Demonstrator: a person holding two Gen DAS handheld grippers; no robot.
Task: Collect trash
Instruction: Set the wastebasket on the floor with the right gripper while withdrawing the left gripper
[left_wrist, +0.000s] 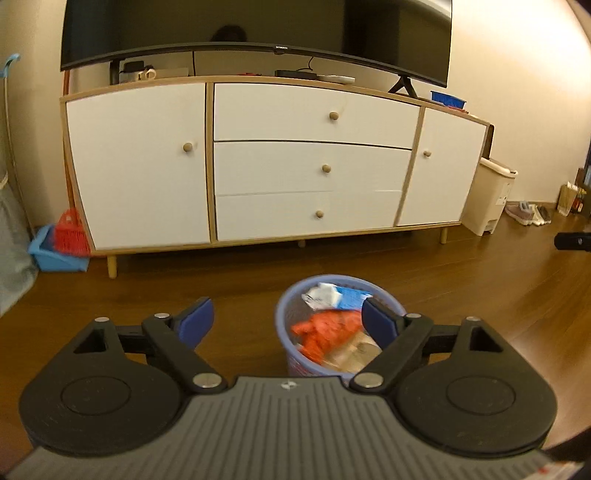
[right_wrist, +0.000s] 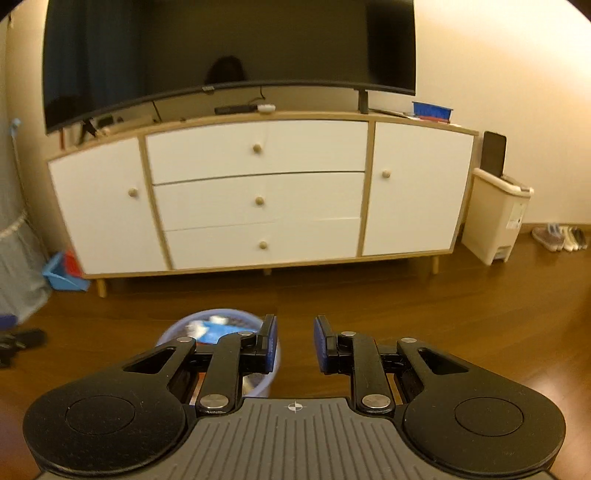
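A small lavender mesh waste basket (left_wrist: 284, 332) stands on the wooden floor, holding an orange wrapper (left_wrist: 325, 332), white and blue paper scraps (left_wrist: 336, 297) and a tan piece. My left gripper (left_wrist: 286, 319) hovers above it, wide open and empty, its right finger over the basket's right rim. In the right wrist view the same basket (right_wrist: 173, 332) sits low left, partly hidden behind the left finger. My right gripper (right_wrist: 294, 341) is open with a narrow gap and holds nothing; it is to the right of the basket.
A white and wood sideboard (left_wrist: 258, 166) with a dark TV (left_wrist: 258, 29) on it faces me. A cream pedal bin (right_wrist: 498, 214) stands at its right, shoes (right_wrist: 561, 238) beyond. A blue dustpan with a red brush (left_wrist: 62, 243) lies at the left. Wooden floor (right_wrist: 443, 314) spreads right.
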